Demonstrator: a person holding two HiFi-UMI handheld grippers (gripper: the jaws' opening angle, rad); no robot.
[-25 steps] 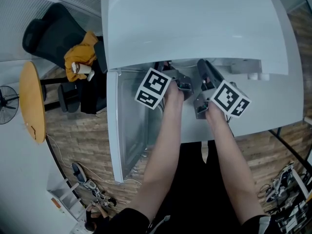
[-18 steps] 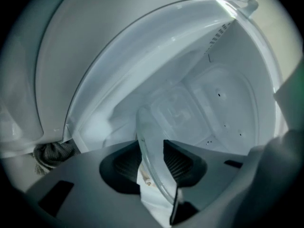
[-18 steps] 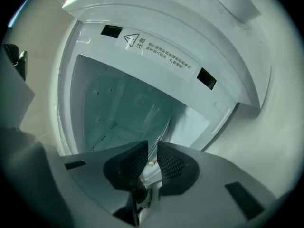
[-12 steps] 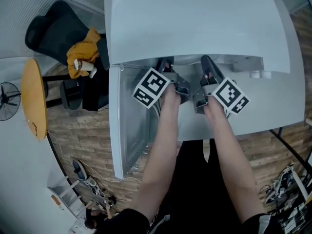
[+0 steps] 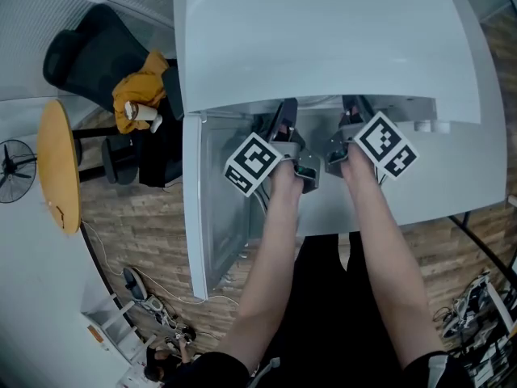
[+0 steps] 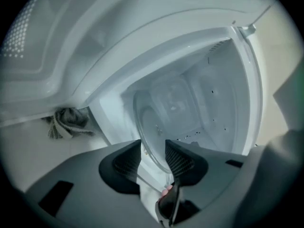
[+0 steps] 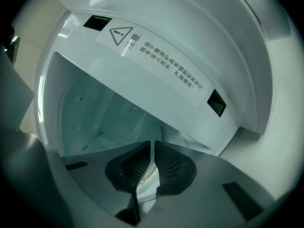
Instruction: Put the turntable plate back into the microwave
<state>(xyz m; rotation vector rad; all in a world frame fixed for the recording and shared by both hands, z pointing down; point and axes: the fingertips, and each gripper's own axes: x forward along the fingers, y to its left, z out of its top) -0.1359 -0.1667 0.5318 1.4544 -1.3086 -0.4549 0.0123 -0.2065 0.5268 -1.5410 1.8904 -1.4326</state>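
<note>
The clear glass turntable plate (image 6: 175, 113) lies inside the white microwave's (image 5: 323, 39) cavity. In the left gripper view its near rim runs between the pads of my left gripper (image 6: 153, 148). Those jaws are opening and do not press on it. My right gripper (image 7: 153, 152) is closing, and its pads sit tight on the thin plate rim (image 7: 146, 177). In the head view both grippers, left (image 5: 283, 121) and right (image 5: 353, 111), reach under the microwave's top, so their tips and the plate are hidden there.
The microwave door (image 5: 214, 208) hangs open at the left. A warning label (image 7: 156, 63) runs along the cavity's upper frame. A grey cloth (image 6: 66, 122) lies beside the microwave. A black chair with a yellow garment (image 5: 133, 103) and a round wooden table (image 5: 56, 168) stand further left.
In the head view the right gripper has pushed further in under the microwave's top. The left gripper's marker cube has drawn back a little toward the person.
</note>
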